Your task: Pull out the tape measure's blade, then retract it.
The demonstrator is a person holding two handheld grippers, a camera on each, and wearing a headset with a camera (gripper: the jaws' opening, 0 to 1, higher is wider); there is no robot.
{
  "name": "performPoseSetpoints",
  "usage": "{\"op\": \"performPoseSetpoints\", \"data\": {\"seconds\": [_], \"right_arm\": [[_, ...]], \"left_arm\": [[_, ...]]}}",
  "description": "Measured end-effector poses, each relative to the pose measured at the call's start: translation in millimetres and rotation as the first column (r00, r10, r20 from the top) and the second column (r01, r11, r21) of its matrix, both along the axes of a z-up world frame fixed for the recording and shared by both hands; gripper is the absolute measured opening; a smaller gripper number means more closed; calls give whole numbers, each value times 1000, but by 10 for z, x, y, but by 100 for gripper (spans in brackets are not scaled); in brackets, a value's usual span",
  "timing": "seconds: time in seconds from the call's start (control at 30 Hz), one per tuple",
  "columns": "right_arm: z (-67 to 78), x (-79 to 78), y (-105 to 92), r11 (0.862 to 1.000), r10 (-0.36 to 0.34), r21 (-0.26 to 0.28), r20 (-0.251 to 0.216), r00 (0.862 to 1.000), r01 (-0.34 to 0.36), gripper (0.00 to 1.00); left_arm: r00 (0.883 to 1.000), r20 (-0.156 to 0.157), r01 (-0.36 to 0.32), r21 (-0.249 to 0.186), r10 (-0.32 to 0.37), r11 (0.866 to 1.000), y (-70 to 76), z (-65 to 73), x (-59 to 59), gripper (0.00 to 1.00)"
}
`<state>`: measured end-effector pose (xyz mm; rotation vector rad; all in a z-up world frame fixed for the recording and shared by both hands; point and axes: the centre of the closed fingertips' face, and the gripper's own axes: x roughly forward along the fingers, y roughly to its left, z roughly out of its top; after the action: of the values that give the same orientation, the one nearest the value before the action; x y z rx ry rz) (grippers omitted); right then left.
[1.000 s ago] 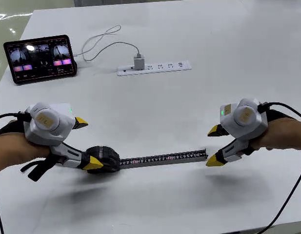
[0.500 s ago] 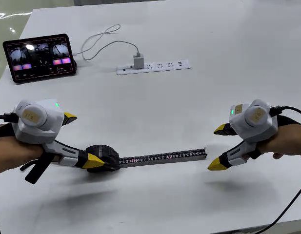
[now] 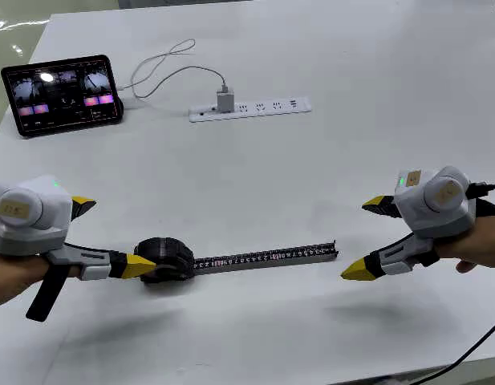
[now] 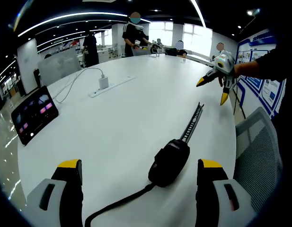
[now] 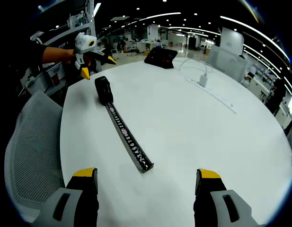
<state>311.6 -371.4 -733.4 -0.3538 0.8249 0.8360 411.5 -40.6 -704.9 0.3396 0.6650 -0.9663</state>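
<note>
Flanking one tape measure (image 3: 163, 258), two grippers (image 3: 114, 233) (image 3: 364, 237)

Black tape measure (image 3: 162, 258), blade (image 3: 267, 257) extended flat.

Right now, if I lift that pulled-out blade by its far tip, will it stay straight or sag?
It will probably sag: the blade is a thin, long strip lying flat on the table. The chunky case at the other end likely weighs more and would stay down. Since the blade lies extended and untouched, it may be locked rather than ready to snap back.
</note>
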Motion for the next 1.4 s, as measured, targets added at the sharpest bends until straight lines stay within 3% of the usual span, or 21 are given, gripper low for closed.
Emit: {"op": "performPoseSetpoints", "data": {"seconds": [0.37, 0.53, 0.63, 0.73, 0.9, 1.1, 1.27, 1.4], "right_arm": [[-18, -106, -54, 1000, -23, -1, 6, 1000, 23, 84], [43, -119, -94, 999, -45, 6, 43, 998, 45, 86], [73, -137, -133, 998, -57, 6, 62, 996, 57, 86], [95, -162, -185, 997, -75, 3, 73, 994, 75, 87], [126, -206, -265, 994, -104, 18, 89, 991, 103, 91], [143, -309, -357, 993, -119, 31, 89, 989, 117, 95], [119, -384, -405, 990, -140, 47, 84, 987, 137, 98], [94, -432, -419, 986, -161, 61, 75, 984, 157, 99]], "left_arm": [[999, -3, -44, 4, 44, 999, 200, -48, -153, 99], [998, 17, -54, 38, 53, 998, 308, -100, -216, 99], [998, 21, -60, 31, 59, 998, 348, -88, -253, 99], [997, 46, -70, 21, 69, 997, 390, -58, -270, 99], [995, 51, -85, 15, 84, 996, 455, -77, -335, 99], [995, 55, -89, 12, 88, 996, 472, -101, -426, 99], [995, 33, -91, 12, 91, 996, 472, -143, -496, 99], [995, 41, -86, 17, 86, 996, 496, -164, -529, 99]]}}
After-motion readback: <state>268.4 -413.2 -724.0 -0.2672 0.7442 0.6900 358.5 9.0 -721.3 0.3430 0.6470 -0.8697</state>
